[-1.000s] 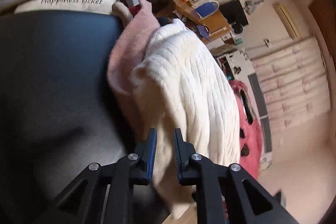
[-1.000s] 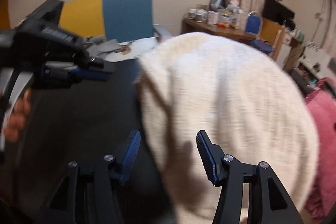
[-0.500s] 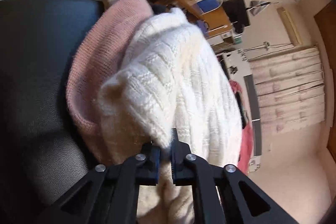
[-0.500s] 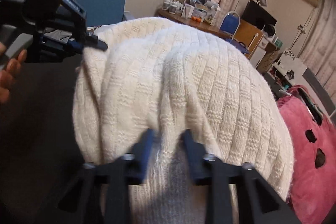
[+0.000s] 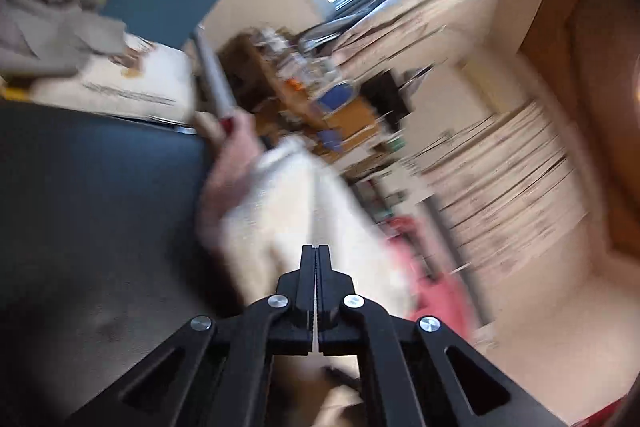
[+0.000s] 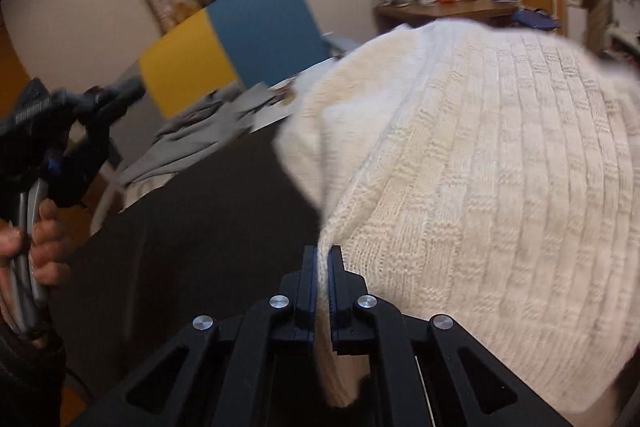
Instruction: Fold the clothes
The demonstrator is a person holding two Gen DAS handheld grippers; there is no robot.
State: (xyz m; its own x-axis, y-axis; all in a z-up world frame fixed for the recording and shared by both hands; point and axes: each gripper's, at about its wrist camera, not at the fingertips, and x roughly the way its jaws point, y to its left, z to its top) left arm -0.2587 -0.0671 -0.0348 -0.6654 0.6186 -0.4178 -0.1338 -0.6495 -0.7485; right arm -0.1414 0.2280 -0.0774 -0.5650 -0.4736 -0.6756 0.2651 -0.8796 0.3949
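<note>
A cream cable-knit sweater is bunched at the right edge of a black leather surface. My right gripper is shut on a fold of its near edge, and the knit runs down between the jaws. In the blurred left wrist view the cream sweater lies ahead over a pink knit garment. My left gripper is shut and I see no cloth in it. From the right wrist view, the left gripper sits far left in a hand, apart from the sweater.
A white pillow with printed text and grey cloth lie at the back of the black surface. A blue and yellow panel stands behind them. A cluttered wooden desk is at the far right, and a red-pink item lies beyond the sweater.
My left gripper has come off the cream sweater and swung away to the left, jaws still together. My right gripper has closed on the sweater's near edge.
</note>
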